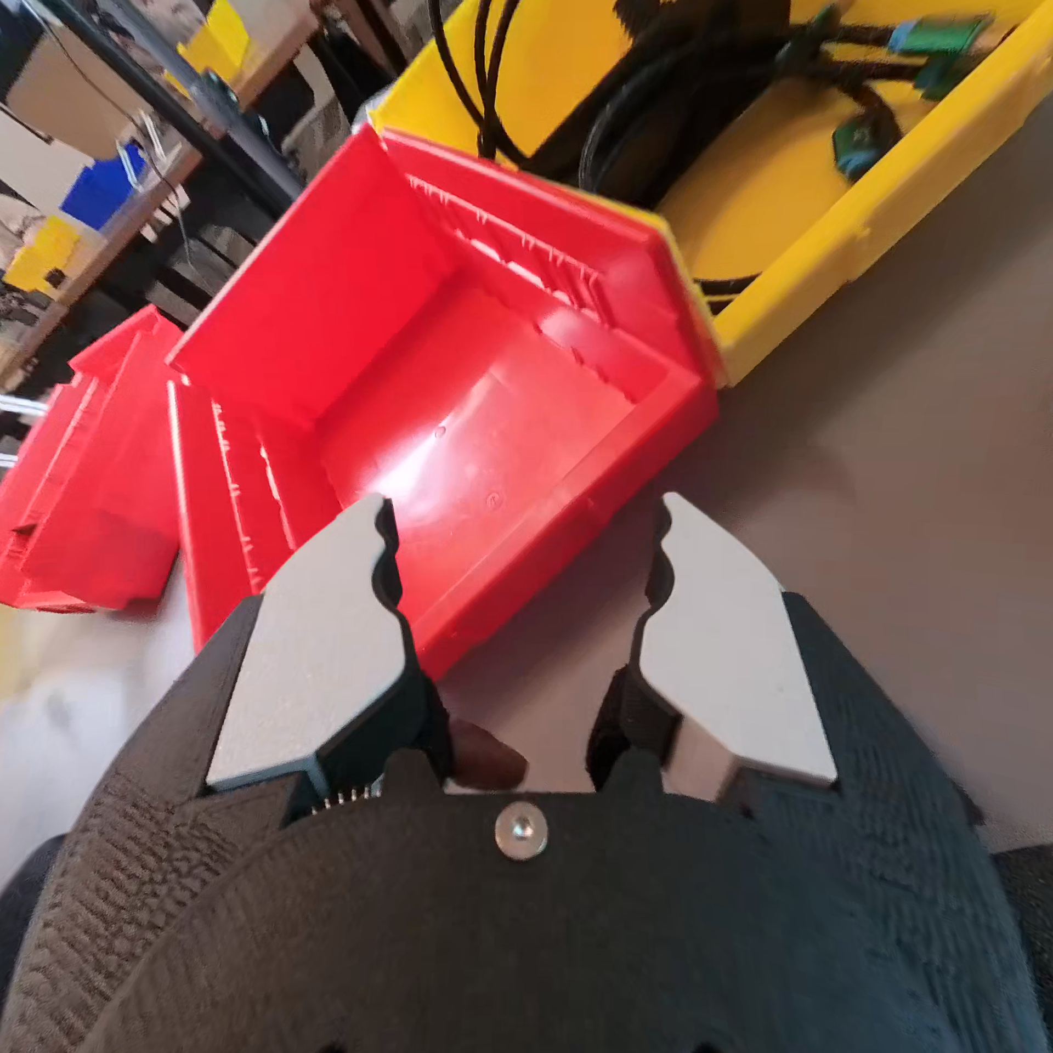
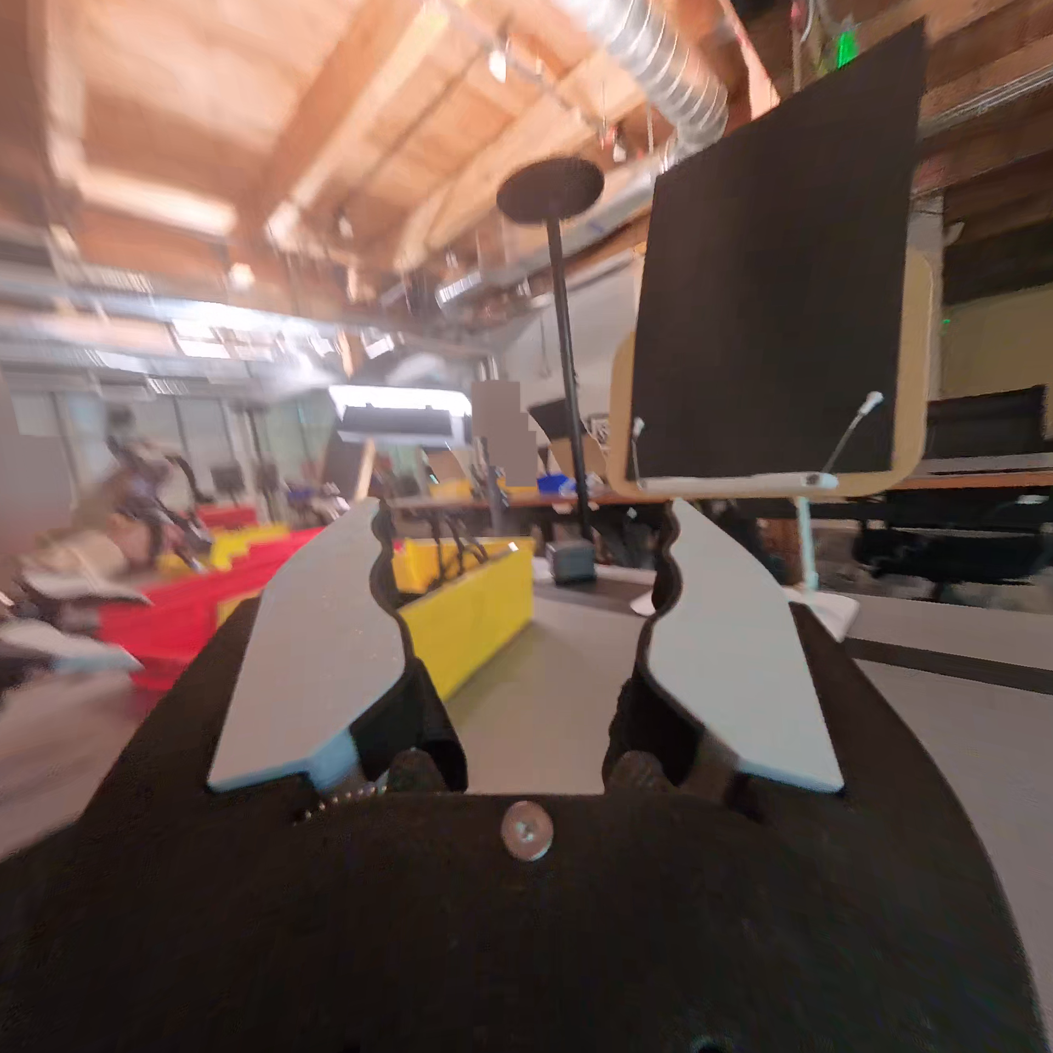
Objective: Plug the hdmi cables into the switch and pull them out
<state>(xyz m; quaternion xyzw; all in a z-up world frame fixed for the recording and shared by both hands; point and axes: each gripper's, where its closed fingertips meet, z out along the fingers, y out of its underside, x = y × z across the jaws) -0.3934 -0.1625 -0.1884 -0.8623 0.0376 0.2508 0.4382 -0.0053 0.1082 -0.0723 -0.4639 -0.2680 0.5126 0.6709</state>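
The grey tabletop (image 1: 854, 513) carries a yellow bin (image 1: 798, 296) against a red bin (image 1: 456, 399). The red one stands bare inside; a second red bin (image 1: 85, 484) lies off towards the tabletop's left edge. Black hdmi cables (image 1: 655, 125) coil in the yellow bin, with green connectors (image 1: 946, 40) (blurred) among them. The left gripper (image 1: 524, 513) hangs over the red bin's near rim, jaws spread wide, holding nothing. The right gripper (image 2: 527, 513) is likewise wide apart and empty, facing a black board on a stand (image 2: 769, 285) near the tabletop's far edge.

Black cables (image 1: 638, 131) coiled in yellow bin (image 1: 798, 296), green-blue connectors (image 1: 940, 43) loose, unplugged
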